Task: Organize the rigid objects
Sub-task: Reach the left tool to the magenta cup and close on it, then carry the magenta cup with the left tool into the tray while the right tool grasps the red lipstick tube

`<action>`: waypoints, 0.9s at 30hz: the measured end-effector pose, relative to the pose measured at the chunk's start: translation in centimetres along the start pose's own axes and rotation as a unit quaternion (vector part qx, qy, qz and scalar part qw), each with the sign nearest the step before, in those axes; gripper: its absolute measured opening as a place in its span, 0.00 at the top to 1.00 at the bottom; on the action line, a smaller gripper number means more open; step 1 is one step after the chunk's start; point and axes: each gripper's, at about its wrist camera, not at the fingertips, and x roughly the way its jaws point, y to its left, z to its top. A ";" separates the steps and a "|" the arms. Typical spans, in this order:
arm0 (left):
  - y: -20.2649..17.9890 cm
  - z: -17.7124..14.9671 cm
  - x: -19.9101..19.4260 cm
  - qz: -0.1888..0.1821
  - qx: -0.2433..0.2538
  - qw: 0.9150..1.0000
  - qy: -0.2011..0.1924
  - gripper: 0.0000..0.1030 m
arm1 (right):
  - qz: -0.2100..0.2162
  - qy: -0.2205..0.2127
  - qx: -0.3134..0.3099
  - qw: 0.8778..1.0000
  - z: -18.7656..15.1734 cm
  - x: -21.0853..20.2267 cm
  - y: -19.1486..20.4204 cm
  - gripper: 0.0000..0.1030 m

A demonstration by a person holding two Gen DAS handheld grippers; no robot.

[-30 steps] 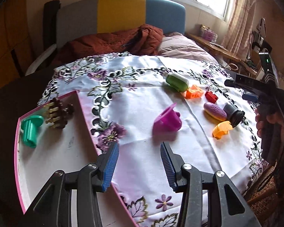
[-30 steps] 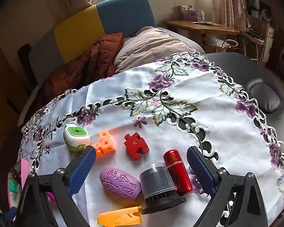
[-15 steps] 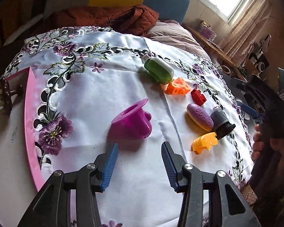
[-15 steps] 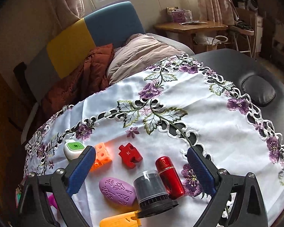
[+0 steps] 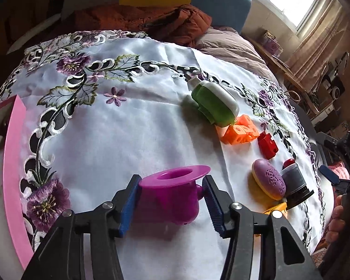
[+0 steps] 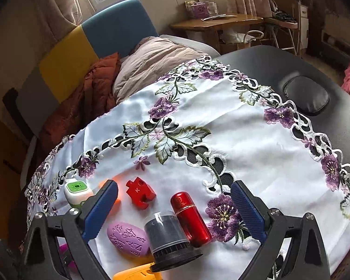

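A magenta plastic cup point(image 5: 172, 198) with a wide rim stands on the embroidered white cloth point(image 5: 119, 140). My left gripper point(image 5: 170, 182) has come down around it, one blue pad on each side. Its jaws are opening and do not clamp the cup. A pink-rimmed tray point(image 5: 11, 163) lies at the far left. My right gripper point(image 6: 173, 186) is open and empty above a red tube point(image 6: 190, 219), a black capped cylinder point(image 6: 165, 238) and a purple oval point(image 6: 128, 238).
A green-and-white bottle point(image 5: 214, 105), an orange block point(image 5: 241, 131), a red puzzle piece point(image 5: 268, 144) and a yellow piece point(image 5: 276, 208) lie in a row to the right. A hand point(image 5: 338, 219) holds the right tool there. Bedding and a black pad point(image 6: 305, 98) lie beyond the cloth.
My left gripper moved right from the tray's edge and sank onto the magenta cup, its jaws spreading until they flank it. The right gripper shifted and rolled slightly, still open.
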 end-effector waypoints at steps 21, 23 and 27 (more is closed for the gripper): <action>-0.9 -1.0 0.0 0.033 0.111 0.993 -0.020 0.48 | 0.003 0.053 0.055 0.997 0.1 2.0 -2.7 0.51; -0.7 -1.3 -0.3 0.034 0.112 0.993 -0.020 0.48 | 0.009 0.060 0.057 0.997 0.0 2.2 -2.7 0.53; -0.3 -2.0 -0.9 0.034 0.112 0.993 -0.018 0.48 | 0.003 0.085 0.036 0.996 -0.5 3.1 -2.2 0.60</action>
